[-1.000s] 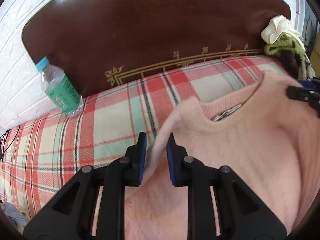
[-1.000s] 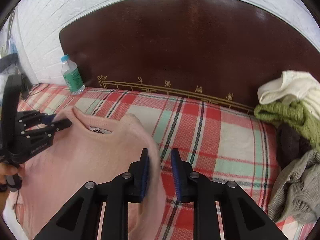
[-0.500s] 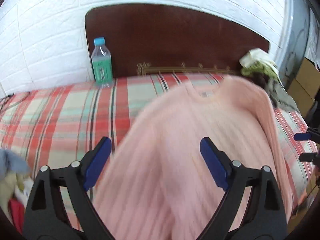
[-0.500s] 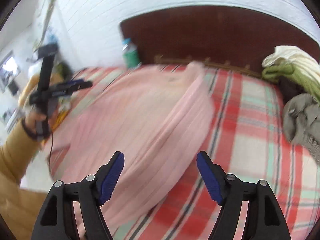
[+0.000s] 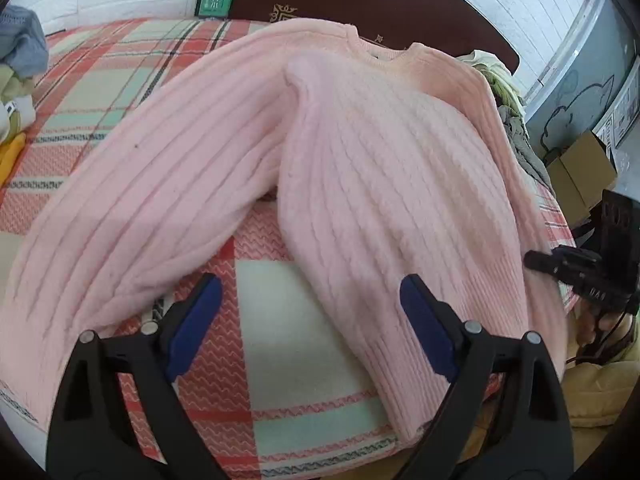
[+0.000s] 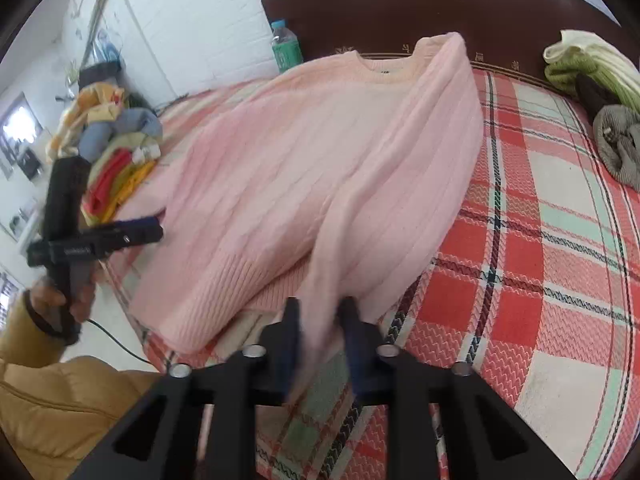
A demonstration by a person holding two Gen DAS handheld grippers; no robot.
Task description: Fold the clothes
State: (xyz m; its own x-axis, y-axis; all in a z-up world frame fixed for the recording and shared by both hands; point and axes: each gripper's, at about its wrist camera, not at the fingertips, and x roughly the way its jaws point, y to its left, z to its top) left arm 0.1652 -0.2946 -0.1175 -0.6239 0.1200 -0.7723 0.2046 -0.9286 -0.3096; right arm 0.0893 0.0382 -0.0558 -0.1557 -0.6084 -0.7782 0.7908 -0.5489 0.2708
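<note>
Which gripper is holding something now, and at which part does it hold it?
The right gripper, its jaws just closed, holds the pink sweater at the cuff end of its sleeve. The left gripper is open and holds nothing.

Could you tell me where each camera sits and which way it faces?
Left wrist: on the left gripper, angled down at the pink sweater; its jaws stand open, empty.
Right wrist: on the right gripper, angled down over the plaid bed; jaws just closed on the sweater's sleeve; a hand shows.
Both share sweater, bottle, headboard.
</note>
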